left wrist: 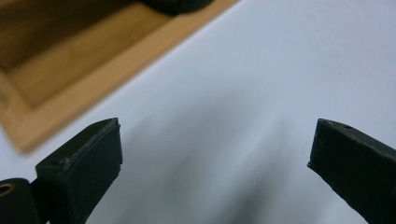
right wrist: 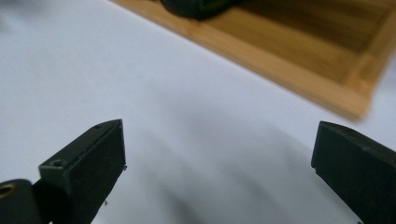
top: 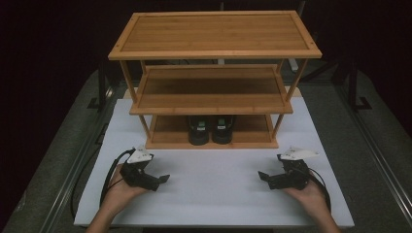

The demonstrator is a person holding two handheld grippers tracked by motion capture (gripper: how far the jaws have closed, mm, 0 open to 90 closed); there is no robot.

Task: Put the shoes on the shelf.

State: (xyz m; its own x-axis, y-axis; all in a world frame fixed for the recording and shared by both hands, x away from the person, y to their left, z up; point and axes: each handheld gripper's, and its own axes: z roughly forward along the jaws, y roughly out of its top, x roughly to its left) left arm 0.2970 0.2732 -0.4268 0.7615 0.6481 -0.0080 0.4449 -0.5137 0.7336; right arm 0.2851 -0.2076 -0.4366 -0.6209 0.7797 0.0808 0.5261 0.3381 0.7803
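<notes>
High view is showing both tongs resting low over the white counter (top: 214,194), near its near edge, each held in a hand. The left tongs (top: 163,178) are standing released, nothing between the jaws, tips pointing right toward the middle. The right tongs (top: 262,175) are likewise released and empty, tips pointing left.

The pair of black shoes (top: 211,128) is sitting side by side on the bottom shelf of the wooden rack (top: 214,48), at its middle, well apart from both tongs.

Risks, as I am judging them: the bottom shelf has a raised front lip (top: 211,144), and a low reach could be catching a jaw on it and shoving the rack back. The middle shelf (top: 211,109) is hanging close over the shoes, so lifting too soon could be knocking a shoe or a hand against it. Since the shoes are almost touching, an inner jaw may be nudging the neighbour.

Open room is lying between the tongs and the rack, a broad bare strip of counter. The rack's legs are narrowing the way in at the far left and far right.
</notes>
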